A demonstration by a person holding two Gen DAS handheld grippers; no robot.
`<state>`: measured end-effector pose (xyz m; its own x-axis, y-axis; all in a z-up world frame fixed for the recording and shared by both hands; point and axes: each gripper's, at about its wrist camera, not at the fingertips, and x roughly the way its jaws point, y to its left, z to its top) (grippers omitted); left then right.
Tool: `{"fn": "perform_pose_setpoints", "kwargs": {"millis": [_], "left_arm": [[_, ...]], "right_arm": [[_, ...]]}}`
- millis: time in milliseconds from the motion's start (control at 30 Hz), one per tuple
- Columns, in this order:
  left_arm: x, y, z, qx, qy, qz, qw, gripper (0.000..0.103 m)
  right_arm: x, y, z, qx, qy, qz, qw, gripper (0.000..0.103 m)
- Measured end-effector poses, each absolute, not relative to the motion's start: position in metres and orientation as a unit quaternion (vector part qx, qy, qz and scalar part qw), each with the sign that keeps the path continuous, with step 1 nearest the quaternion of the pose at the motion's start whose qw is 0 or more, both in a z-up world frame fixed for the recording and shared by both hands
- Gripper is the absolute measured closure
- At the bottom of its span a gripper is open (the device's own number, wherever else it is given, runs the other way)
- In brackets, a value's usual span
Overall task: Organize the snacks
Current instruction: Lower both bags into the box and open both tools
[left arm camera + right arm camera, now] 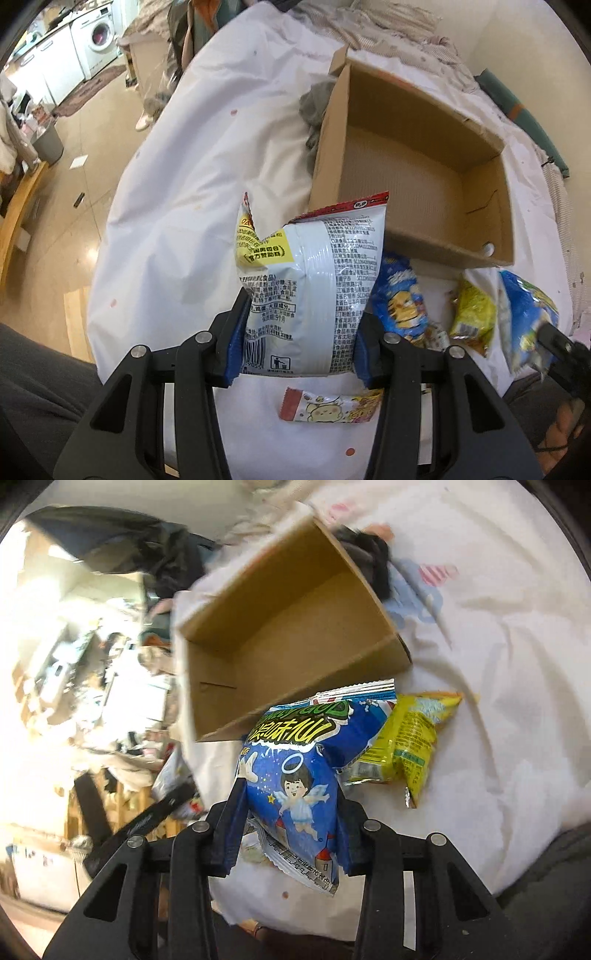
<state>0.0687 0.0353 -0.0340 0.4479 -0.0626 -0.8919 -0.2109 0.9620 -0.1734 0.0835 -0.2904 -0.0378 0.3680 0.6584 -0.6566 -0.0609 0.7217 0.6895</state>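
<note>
While your left gripper (299,332) clamps a white bag (306,280) by its lower half, upright, the box (413,173) sits open at 1 o'clock on the sheet (177,206). Your right gripper (291,819) pinches a blue bag (295,771), tilted; box (280,627) at 12, yellow bag (406,742) at 2. A pink packet (328,406) lies under the left jaws.

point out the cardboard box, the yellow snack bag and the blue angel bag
cardboard box (406,173), left wrist view, on its bare inner floor
yellow snack bag (410,738), right wrist view, on its printed face
blue angel bag (291,775), right wrist view, on its front, near the angel
</note>
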Motion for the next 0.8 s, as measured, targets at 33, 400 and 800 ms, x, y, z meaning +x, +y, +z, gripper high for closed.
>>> {"fn": "perform_pose_setpoints", "kwargs": {"millis": [33,400,800], "left_arm": [[0.072,0.034,-0.028,-0.126,0.52,0.043,0.844,0.06],[0.13,0.003,0.041,-0.066,0.476,-0.002,0.877,0.06],[0.185,-0.035,0.014,-0.031,0.486,-0.035,0.872,0.06]], "right_arm": [[0.081,-0.292,-0.027,0.276,0.498,0.238,0.787,0.061],[0.127,-0.294,0.02,0.244,0.422,0.266,0.832,0.06],[0.204,-0.275,-0.022,0.238,0.446,0.242,0.828,0.06]]}}
